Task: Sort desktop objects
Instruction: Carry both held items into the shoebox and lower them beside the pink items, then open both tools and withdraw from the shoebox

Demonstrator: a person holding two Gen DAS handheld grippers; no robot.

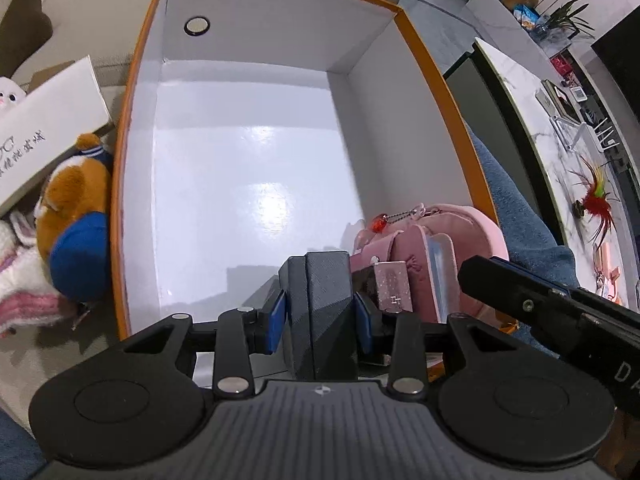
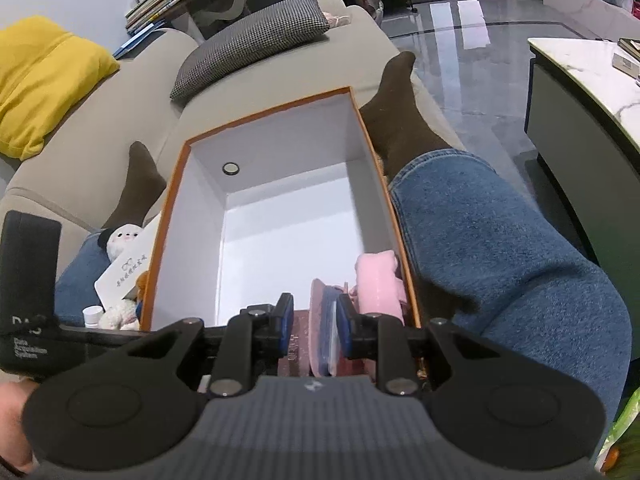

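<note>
At six o'clock in the orange-rimmed box (image 1: 136, 92), my left gripper (image 1: 320, 312) is clamped on a dark grey case (image 1: 320, 300); its long axis runs from me toward twelve o'clock, its end pointing into the box. At three o'clock of it lies a pink pouch (image 1: 476, 240). My right gripper (image 2: 314, 328) pinches a pink and blue card holder (image 2: 324, 320) standing on edge, long axis toward twelve. Plush toys (image 1: 76, 216) sit outside at nine o'clock

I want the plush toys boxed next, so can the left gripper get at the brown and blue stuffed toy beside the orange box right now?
Probably not yet: the left gripper is shut on a dark grey faceted case, though the brown and blue stuffed toy lies uncovered.
</note>
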